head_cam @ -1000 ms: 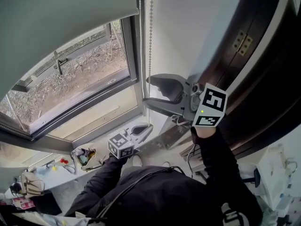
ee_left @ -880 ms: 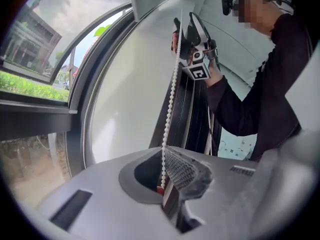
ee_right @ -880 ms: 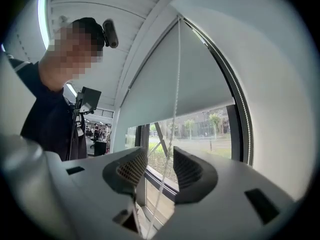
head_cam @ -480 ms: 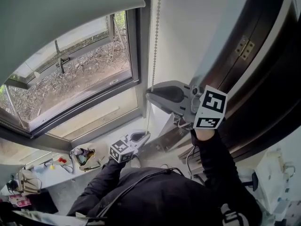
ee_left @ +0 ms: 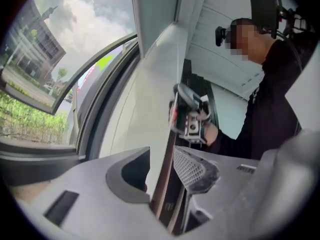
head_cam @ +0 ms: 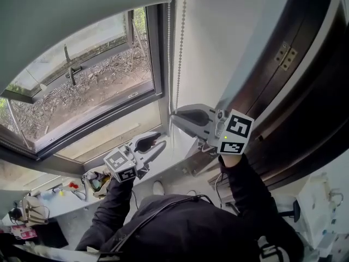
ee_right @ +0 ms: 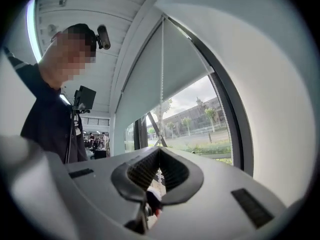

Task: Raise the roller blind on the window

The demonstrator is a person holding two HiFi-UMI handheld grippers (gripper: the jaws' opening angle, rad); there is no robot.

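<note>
The grey roller blind (head_cam: pixel 71 21) covers the top of the window (head_cam: pixel 98 91); its lower edge crosses the upper left. A white bead chain (head_cam: pixel 180 53) hangs down the frame's right side. My right gripper (head_cam: pixel 172 113) is shut on the chain, which rises straight from its closed tips (ee_right: pixel 160 154) beside the blind (ee_right: pixel 145 89). Lower and to the left, my left gripper (head_cam: pixel 155 142) has just been opening; its jaws stand apart with nothing between them. From the left gripper (ee_left: pixel 161 156) I see only the wall edge and the right gripper (ee_left: pixel 190 116) above.
A dark wooden door (head_cam: pixel 294 91) with a brass hinge (head_cam: pixel 287 59) stands close on the right. The window handle (head_cam: pixel 71 72) sits on the far sash. Small clutter (head_cam: pixel 95 182) lies on a ledge at the lower left, below the sill (head_cam: pixel 109 141).
My right gripper closed on the bead chain and sank a little. My left gripper let go of the chain, opened and rose up to the left.
</note>
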